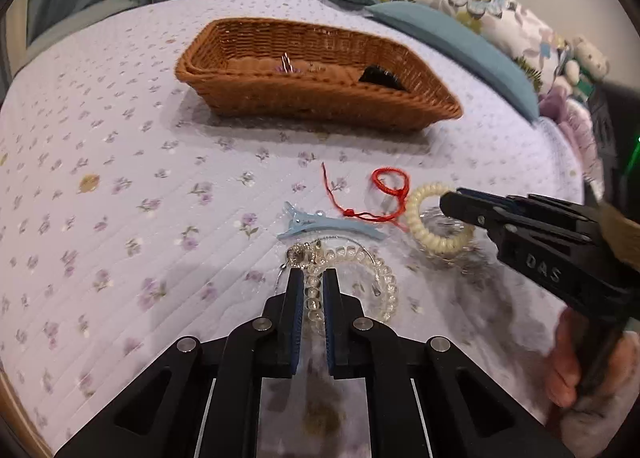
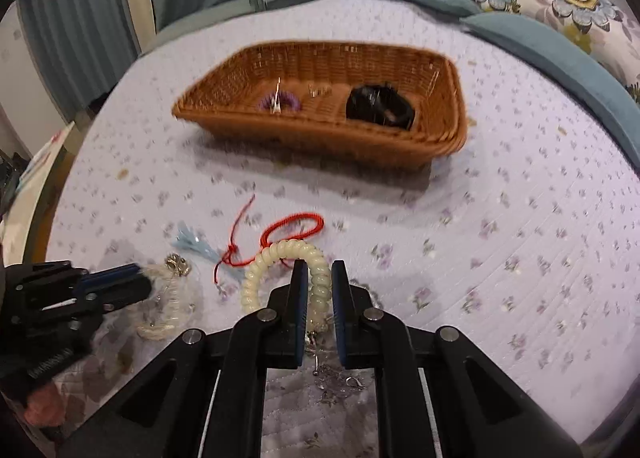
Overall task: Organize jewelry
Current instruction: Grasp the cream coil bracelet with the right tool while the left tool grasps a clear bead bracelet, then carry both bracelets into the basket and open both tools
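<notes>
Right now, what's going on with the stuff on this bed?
A person is sorting jewelry on the bedspread with two handheld grippers. The left gripper is shut on a clear beaded bracelet; the right gripper is shut on a cream spiral hair tie. A red cord bracelet and blue hair clip lie loose. The wicker basket already holds a few pieces.

The left gripper [image 1: 313, 278] points steeply down toward the bed, its jaws closed on a clear bead bracelet [image 1: 310, 294]. The right gripper [image 2: 320, 270] points down at a like slant just right of it, jaws pinched on a cream coil hair tie [image 2: 316, 278]. A hand [image 1: 576, 362] grips the right gripper's handle, fingers curled round it.
</notes>
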Demonstrator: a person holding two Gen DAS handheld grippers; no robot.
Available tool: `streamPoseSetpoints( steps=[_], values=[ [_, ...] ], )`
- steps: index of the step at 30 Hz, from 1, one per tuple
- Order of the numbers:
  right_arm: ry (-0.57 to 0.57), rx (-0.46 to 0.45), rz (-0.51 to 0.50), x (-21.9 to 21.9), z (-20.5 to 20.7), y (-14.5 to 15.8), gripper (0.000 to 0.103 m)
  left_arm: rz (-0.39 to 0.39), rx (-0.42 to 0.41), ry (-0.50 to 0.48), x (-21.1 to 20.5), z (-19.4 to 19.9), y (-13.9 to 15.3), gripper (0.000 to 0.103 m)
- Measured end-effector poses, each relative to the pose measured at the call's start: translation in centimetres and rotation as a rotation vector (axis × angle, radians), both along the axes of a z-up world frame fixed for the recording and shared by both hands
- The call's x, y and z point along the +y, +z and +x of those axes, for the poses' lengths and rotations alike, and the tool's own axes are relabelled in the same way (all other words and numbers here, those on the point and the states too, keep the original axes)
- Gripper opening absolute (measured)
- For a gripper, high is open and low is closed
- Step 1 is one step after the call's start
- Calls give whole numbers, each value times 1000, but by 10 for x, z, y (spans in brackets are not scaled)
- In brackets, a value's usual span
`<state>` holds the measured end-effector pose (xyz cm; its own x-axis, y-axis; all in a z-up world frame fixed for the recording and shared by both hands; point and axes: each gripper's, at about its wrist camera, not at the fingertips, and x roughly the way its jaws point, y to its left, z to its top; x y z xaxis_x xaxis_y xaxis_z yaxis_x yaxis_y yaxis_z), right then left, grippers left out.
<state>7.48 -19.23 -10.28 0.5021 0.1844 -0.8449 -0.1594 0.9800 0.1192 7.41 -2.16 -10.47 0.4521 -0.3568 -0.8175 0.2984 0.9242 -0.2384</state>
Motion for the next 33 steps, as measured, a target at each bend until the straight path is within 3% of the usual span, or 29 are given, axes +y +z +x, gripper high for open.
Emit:
streamPoseSetpoints(
  steps=[7, 10, 22, 28, 33],
  values=[
    [-25, -3, -27, -2, 2, 0, 14, 41, 6, 60, 27, -1, 8, 9],
    [-24, -4, -7, -3, 2, 0, 14, -6, 35, 25, 25, -2, 6, 9],
    [-57, -121, 136, -23, -2, 43, 14, -70, -120, 46, 16, 0, 48, 9],
    [-78, -165, 162, -35, 38, 77, 14, -82, -204, 59, 10, 37, 92, 9],
    [-103, -181, 154, -33, 109, 81, 14, -97, -258, 76, 4, 99, 109, 9]
  ],
)
